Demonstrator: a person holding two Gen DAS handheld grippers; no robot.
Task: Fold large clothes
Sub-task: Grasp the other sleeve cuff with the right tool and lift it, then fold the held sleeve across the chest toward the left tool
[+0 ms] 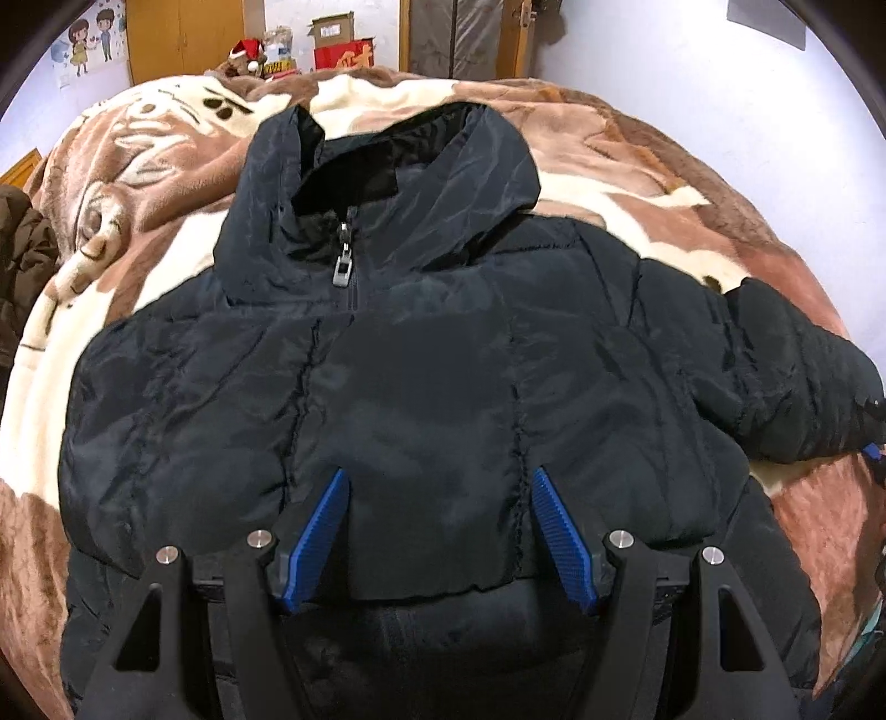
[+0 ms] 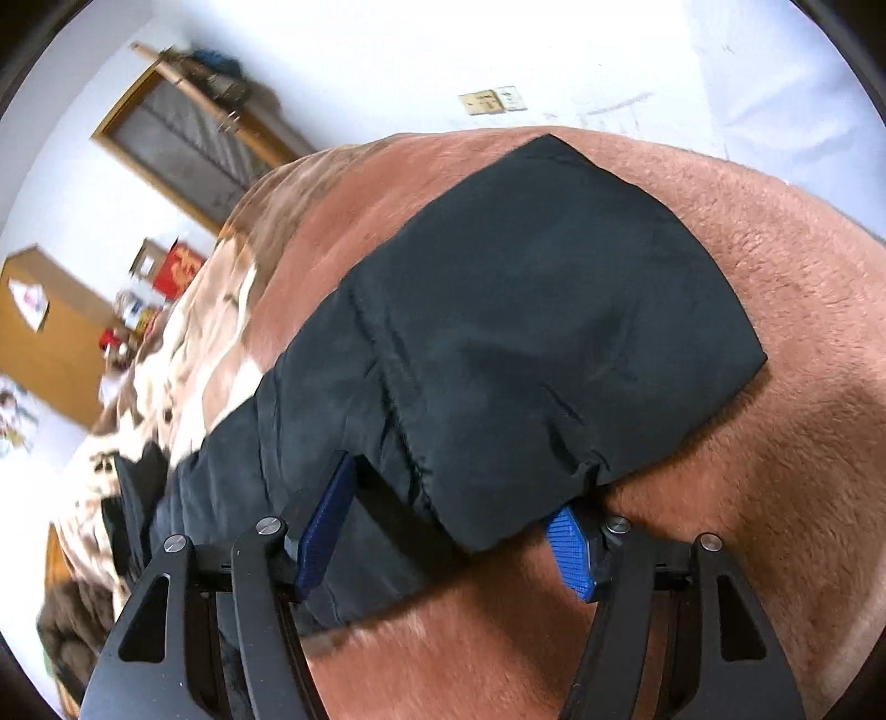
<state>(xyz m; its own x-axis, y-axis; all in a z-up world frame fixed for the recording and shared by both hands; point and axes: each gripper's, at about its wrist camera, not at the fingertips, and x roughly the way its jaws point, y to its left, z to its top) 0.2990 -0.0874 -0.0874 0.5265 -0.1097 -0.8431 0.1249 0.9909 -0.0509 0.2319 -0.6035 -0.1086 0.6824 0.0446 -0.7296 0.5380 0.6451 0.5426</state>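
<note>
Blue-padded left gripper (image 1: 437,531) stands apart over the folded hem of the black puffer jacket (image 1: 421,354); right gripper (image 2: 462,526) straddles its cuff unclamped. Slick, puffy and springy on the fleece blanket (image 1: 637,166), it likely needs seam grips.

Walls: pale white-lilac wall (image 1: 637,39), cartoon poster (image 1: 88,41) at far left.
Furniture: wooden wardrobe (image 1: 183,33) and wooden-framed door (image 1: 470,33) behind the bed.
Bed: brown-and-cream plush blanket (image 1: 637,160).
Clutter: cardboard box (image 1: 335,30), red box (image 1: 346,55).
</note>
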